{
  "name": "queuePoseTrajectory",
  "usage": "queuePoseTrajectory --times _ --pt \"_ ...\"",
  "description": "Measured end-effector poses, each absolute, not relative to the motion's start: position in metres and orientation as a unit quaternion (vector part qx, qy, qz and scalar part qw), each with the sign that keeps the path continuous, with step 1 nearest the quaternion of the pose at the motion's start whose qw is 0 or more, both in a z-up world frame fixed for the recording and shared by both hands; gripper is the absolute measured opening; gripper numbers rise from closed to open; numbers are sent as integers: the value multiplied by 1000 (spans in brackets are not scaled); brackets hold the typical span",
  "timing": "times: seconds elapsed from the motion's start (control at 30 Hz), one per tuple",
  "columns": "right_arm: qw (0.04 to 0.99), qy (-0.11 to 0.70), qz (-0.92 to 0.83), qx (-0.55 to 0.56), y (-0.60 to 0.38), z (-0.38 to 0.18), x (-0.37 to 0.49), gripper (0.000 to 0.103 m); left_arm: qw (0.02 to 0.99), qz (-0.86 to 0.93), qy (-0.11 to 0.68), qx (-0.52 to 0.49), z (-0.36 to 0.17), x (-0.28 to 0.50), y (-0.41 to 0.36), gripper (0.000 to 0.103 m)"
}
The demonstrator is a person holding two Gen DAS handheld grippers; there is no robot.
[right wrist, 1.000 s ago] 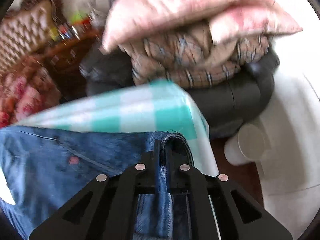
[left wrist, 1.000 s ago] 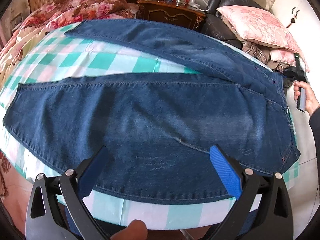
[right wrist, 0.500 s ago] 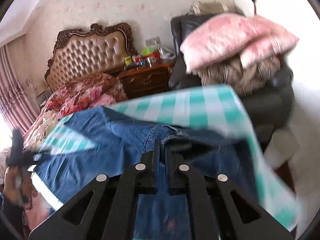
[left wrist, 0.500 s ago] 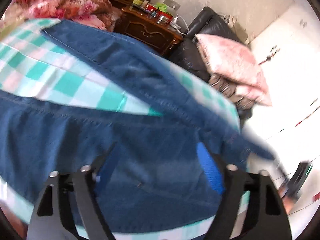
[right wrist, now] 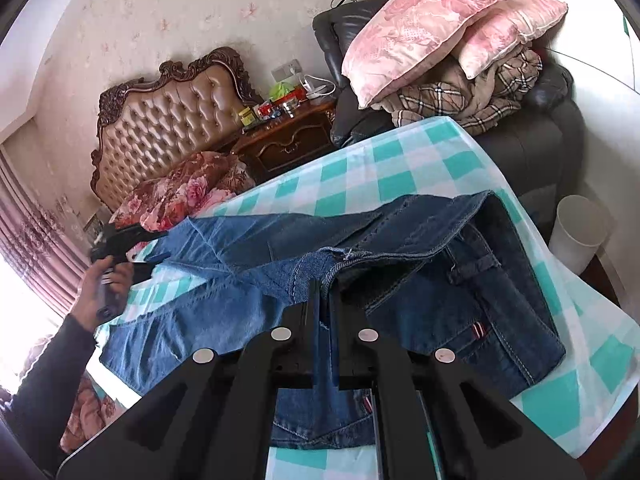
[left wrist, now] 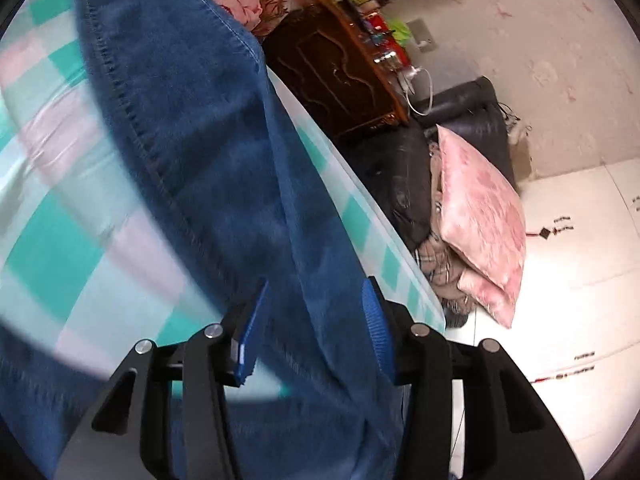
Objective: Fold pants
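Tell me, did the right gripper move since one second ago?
Yes. The right gripper, shut on the jeans, pulled back from the pillows: they filled its view before, and now sit far behind the checked cloth.

left claw (left wrist: 310, 322): black, blue pads | right claw (right wrist: 324, 292): black, silver screws | sleeve (right wrist: 48, 364): dark

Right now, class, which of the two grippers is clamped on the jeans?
The right gripper, shut on the jeans. The left gripper is closing around denim.

Blue denim pants (right wrist: 420, 280), teal-and-white checked cloth (right wrist: 400, 168), pink floral pillows (right wrist: 432, 28), blue-padded black fingers (left wrist: 376, 328)
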State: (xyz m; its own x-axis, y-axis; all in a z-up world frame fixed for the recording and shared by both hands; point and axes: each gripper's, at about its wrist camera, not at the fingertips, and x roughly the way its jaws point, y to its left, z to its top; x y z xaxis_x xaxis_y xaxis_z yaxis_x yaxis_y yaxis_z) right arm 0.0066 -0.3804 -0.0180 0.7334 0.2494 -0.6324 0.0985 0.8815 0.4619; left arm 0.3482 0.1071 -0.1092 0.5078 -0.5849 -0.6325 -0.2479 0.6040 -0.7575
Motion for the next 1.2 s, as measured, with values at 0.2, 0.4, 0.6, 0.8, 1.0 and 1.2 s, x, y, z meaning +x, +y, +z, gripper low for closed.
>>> queuePoseTrajectory --times 0.2,0.4,0.6,0.8,1.0,1.2 --pt "892 370 40 257 -395 -21 12 5 744 -87 497 -438 -139 407 112 43" --pt "891 374 28 255 -400 -20 17 5 716 -91 498 -481 -174 443 124 13" --pt "898 369 6 242 -420 -11 19 5 752 -115 456 -461 -109 405 133 1" --pt "892 374 -39 250 -471 -13 -1 5 800 -114 404 -428 -38 196 147 1" --pt "826 459 -115 307 -507 -82 -20 19 769 -106 461 -430 -119 73 130 1" --pt "792 439 -148 398 -508 -95 -65 21 773 -103 461 -425 -138 60 129 1"
